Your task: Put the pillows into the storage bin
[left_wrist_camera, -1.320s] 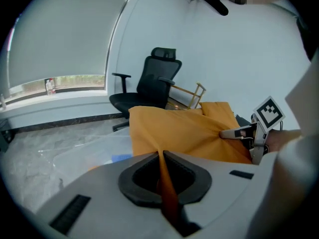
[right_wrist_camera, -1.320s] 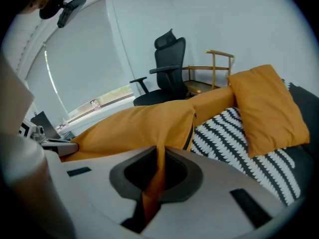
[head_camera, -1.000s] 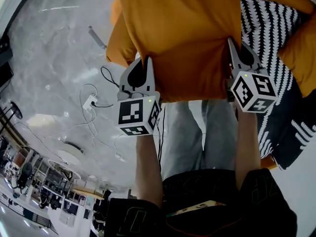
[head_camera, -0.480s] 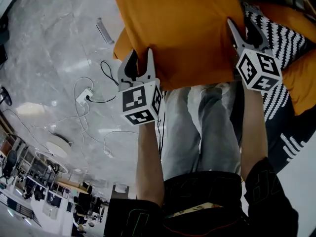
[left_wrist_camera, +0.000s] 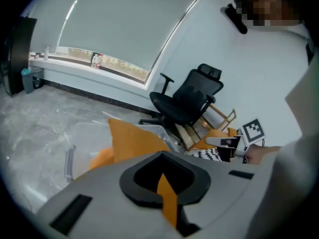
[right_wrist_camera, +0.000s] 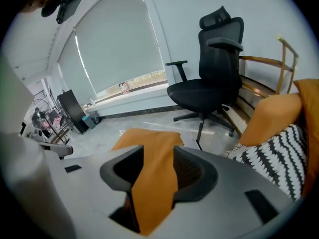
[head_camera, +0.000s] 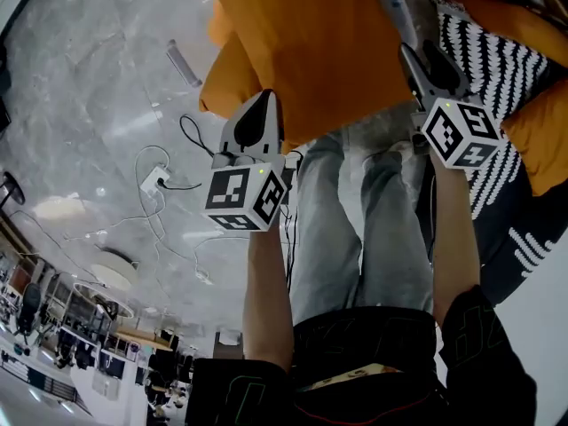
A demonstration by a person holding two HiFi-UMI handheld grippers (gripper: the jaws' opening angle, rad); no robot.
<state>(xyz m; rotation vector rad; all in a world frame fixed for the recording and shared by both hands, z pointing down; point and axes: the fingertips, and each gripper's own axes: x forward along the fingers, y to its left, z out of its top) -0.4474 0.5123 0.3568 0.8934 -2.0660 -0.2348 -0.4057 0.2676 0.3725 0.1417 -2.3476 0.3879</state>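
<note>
Thinly, pillow [left_wrist_camera: 130, 139] edge in left jaws

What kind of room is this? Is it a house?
Probably an office or workroom: a black swivel chair, a big window with a roller blind, and a shiny stone floor with a power strip.

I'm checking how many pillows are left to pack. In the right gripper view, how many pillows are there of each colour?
orange pillows: 3
black-and-white patterned pillow: 1
Total: 4
</note>
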